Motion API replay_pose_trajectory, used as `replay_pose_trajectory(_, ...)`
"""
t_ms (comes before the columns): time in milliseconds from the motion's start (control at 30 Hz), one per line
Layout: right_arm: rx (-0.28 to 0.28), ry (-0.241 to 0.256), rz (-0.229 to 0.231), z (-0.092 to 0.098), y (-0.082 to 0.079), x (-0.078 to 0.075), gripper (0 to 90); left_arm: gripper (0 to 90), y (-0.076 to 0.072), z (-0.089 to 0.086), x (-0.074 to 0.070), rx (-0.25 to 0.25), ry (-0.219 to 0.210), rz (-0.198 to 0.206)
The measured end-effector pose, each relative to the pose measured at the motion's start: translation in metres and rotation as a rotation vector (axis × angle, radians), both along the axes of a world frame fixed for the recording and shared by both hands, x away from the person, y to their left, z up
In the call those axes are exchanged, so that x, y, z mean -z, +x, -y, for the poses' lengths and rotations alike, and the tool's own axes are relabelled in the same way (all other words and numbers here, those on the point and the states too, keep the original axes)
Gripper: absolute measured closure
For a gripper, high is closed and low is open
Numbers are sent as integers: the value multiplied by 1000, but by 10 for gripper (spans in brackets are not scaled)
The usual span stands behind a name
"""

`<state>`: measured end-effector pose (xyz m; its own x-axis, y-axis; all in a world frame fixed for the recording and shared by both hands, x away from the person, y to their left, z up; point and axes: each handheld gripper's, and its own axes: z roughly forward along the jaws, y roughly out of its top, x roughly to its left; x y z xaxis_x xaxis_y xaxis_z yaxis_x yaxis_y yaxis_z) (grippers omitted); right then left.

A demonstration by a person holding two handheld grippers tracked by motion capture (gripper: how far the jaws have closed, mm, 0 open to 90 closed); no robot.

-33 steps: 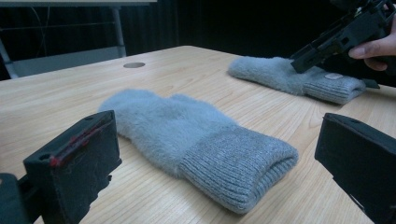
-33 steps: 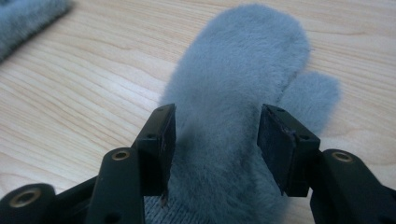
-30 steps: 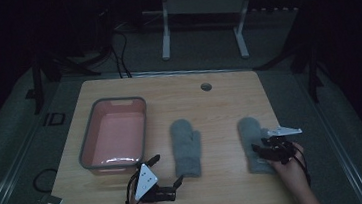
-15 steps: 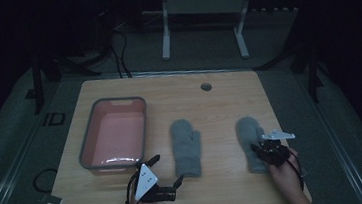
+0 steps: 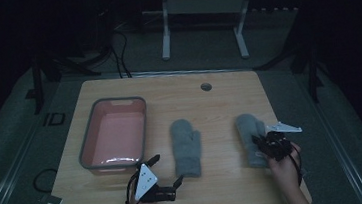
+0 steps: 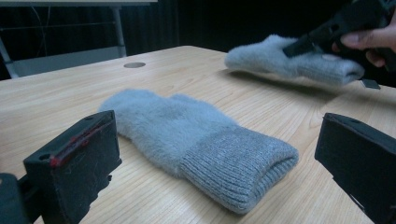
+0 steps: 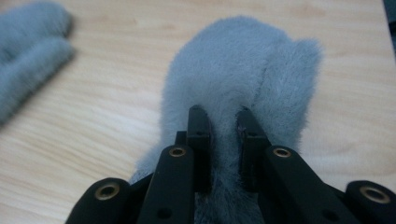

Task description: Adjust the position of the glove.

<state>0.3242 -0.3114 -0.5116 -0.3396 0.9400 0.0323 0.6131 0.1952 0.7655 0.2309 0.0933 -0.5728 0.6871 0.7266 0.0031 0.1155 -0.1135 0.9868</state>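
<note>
Your right gripper (image 7: 223, 122) has its two black jaws drawn close together on a fold of fleece along the back of the right-hand grey mitten (image 7: 243, 79), pinching the nap and perhaps only the top layer; in the high view that mitten (image 5: 248, 131) lies near the table's right edge with your right hand (image 5: 283, 165) behind it, and from the left gripper view it looks lifted at the cuff end. Your left gripper (image 6: 219, 154) stands wide open and holds nothing, its jaws set either side of the ribbed cuff of the other grey mitten (image 6: 196, 144), which lies flat near the middle of the wooden table (image 5: 209, 104), just right of the pink tub with the grey rim (image 5: 144, 130). The risks from here, as a judgement: the right pinch is shallow, so a quick lift could let the fleece slide free or drag the mitten off the near edge; the left jaws, if they close low, could scrape the tabletop or catch only the cuff's lip and leave the mitten hanging unevenly. The tub sits well apart from the right mitten, so a long carry would test that grip. No brand, label or readable writing shows on the mittens, the tub or the grippers.
</note>
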Motion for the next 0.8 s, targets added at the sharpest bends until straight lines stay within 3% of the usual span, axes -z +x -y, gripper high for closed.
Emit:
replay_pose_trajectory(433, -34, 20, 85, -32, -5, -57, 794, 3, 0, 0, 0, 2, 3, 1)
replay_pose_trajectory(800, -111, 45, 114, -88, -6, -75, 794, 3, 0, 0, 0, 1, 0, 3)
